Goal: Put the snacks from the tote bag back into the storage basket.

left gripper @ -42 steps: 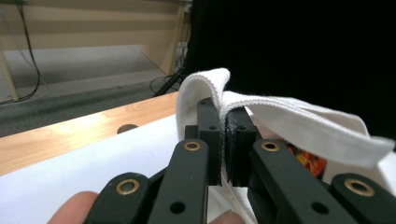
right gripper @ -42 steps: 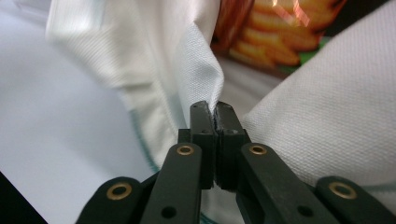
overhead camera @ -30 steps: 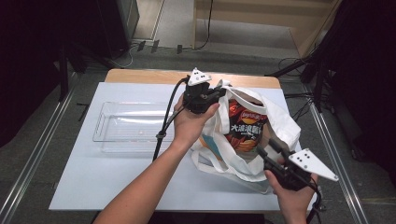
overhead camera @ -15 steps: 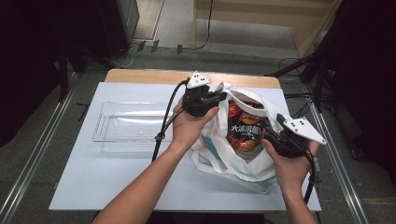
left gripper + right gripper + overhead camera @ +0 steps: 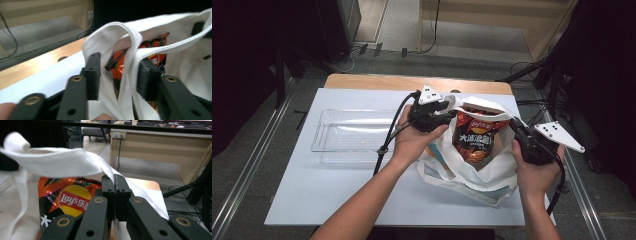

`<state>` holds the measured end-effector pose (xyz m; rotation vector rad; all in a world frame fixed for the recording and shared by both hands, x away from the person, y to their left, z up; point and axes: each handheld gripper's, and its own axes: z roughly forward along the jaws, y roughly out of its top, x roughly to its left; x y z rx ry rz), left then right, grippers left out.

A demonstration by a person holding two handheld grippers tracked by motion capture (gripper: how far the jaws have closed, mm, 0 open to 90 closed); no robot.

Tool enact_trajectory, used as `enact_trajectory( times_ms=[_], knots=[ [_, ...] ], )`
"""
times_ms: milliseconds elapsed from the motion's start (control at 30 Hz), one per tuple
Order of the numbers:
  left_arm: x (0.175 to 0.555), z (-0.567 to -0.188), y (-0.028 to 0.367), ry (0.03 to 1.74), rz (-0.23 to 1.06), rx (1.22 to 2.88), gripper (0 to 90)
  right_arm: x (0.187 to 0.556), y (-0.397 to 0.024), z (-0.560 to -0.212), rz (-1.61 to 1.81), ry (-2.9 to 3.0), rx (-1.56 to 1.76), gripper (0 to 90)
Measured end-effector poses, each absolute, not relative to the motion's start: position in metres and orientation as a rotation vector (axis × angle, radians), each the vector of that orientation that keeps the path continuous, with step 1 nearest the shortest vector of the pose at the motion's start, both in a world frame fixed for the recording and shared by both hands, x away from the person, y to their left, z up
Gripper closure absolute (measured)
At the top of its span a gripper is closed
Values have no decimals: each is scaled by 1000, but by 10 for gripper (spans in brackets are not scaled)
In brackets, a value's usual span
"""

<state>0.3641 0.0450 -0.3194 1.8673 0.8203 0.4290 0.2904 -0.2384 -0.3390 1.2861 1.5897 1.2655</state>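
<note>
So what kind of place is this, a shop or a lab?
Probably a lab or office workroom, not a shop: a white-topped table set up for recording, cables trailing over the floor, and a wooden desk behind it.

surface: wooden table (image 5: 362, 81) covered by a white sheet (image 5: 337, 190) | on sheet, left: clear plastic tray (image 5: 347, 135) laid flat | on sheet, right: white cloth bag (image 5: 482, 172) set just beside the tray, a chip packet (image 5: 474, 140) stood inside it
</note>
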Motion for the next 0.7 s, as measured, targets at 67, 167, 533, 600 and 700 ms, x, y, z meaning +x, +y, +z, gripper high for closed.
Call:
enact_trajectory(
  times_ms=[67, 167, 533, 600, 700],
  knots=[
    [362, -319, 44, 830, 466, 1871, 529, 291, -241, -338, 1278, 1584, 1291, 894],
    [360, -319, 42, 882, 555, 1889, 352, 290, -245, -337, 1298, 1568, 1296, 894],
    [368, -335, 38, 805, 337, 2010, 653, 287, -251, -332, 1344, 1574, 1260, 893],
    [369, -330, 41, 764, 302, 1997, 761, 288, -253, -332, 1335, 1577, 1262, 893],
    [372, -321, 44, 727, 263, 1976, 814, 289, -255, -333, 1327, 1578, 1246, 892]
  ],
)
